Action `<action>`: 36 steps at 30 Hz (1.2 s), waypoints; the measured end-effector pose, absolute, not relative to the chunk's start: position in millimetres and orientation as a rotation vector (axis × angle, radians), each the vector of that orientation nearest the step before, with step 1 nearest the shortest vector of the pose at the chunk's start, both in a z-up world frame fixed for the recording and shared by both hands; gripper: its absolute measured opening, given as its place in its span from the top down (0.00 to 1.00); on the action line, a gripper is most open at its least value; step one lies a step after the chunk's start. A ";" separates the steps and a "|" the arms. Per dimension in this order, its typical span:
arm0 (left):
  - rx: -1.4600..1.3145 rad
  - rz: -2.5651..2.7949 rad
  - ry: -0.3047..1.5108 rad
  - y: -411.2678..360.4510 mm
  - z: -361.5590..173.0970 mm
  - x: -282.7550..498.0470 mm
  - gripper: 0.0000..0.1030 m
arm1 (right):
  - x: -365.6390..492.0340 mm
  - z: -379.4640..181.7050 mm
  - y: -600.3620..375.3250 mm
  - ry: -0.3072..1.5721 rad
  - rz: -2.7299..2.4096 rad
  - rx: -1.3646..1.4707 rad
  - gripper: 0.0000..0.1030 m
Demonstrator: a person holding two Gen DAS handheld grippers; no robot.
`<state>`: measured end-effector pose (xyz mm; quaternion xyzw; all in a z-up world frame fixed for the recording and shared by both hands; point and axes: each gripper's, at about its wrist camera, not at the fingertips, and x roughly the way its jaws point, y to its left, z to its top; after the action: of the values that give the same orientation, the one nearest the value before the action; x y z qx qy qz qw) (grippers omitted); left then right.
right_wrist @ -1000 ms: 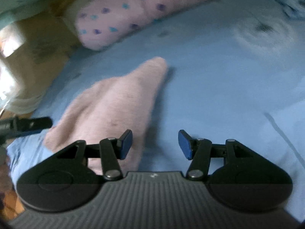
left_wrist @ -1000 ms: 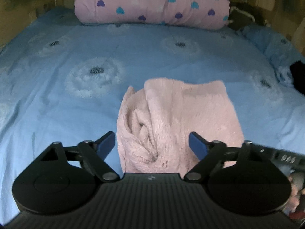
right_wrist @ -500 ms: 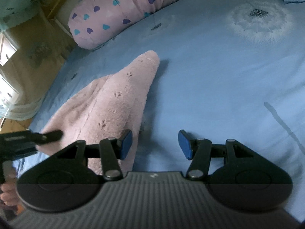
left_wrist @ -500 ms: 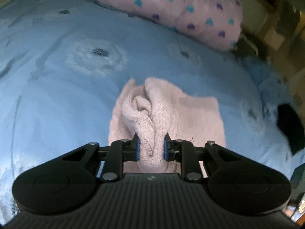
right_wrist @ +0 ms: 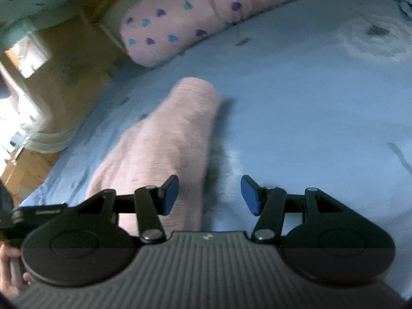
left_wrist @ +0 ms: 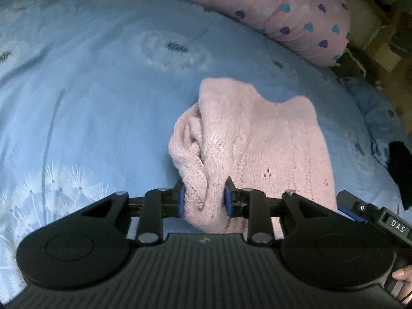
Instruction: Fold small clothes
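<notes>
1. The bed [left_wrist: 103, 108], under a blue dandelion-print sheet, carries everything; a rolled pink quilt with hearts [left_wrist: 278, 13] lies along its far edge, and crumpled blue cloth with something dark sits at its right edge.
2. The pink knitted garment [left_wrist: 257, 141] lies near the middle of the bed, toward the near edge. Its right part is flat; its left side is bunched into thick folds.
3. The left gripper [left_wrist: 203, 200] has those bunched folds between its blue pads, which touch the knit on both sides. Its jaws are opening slightly, yet the cloth is pinched for now.
4. The right gripper [right_wrist: 208, 195] hovers half open with nothing clamped. Its left pad is over the garment's near right edge; its right pad is over bare sheet.
5. The step in hand looks like gathering the left side to carry it across the body. The next move likely calls for a firm enough pinch, a lift clear of the sheet and a sweep toward the flat part, with the right gripper steadying the far side.
6. A second ago the left gripper stood wide open above the garment; since then it has closed on the folds, rolled and come lower. The right gripper keeps its width and has barely shifted.
</notes>
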<state>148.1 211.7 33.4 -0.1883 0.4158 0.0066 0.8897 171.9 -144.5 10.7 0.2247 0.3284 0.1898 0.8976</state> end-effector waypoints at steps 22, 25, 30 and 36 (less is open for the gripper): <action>-0.268 0.046 0.788 200.0 48.7 255.9 0.35 | 222.1 19.8 -136.4 0.686 0.375 0.516 0.45; -0.267 0.055 0.805 198.6 36.7 269.0 0.35 | 222.6 13.6 -136.2 0.694 0.376 0.538 0.45; -0.343 0.055 0.807 202.9 23.8 274.8 0.44 | 225.0 14.0 -132.9 0.686 0.382 0.528 0.45; -0.336 0.152 0.734 208.1 32.4 264.2 0.86 | 221.6 13.3 -132.7 0.685 0.383 0.536 0.45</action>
<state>264.2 208.1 32.4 -0.1632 0.3566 0.0737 0.9169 221.6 -132.7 13.3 0.2579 0.3298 0.1843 0.8892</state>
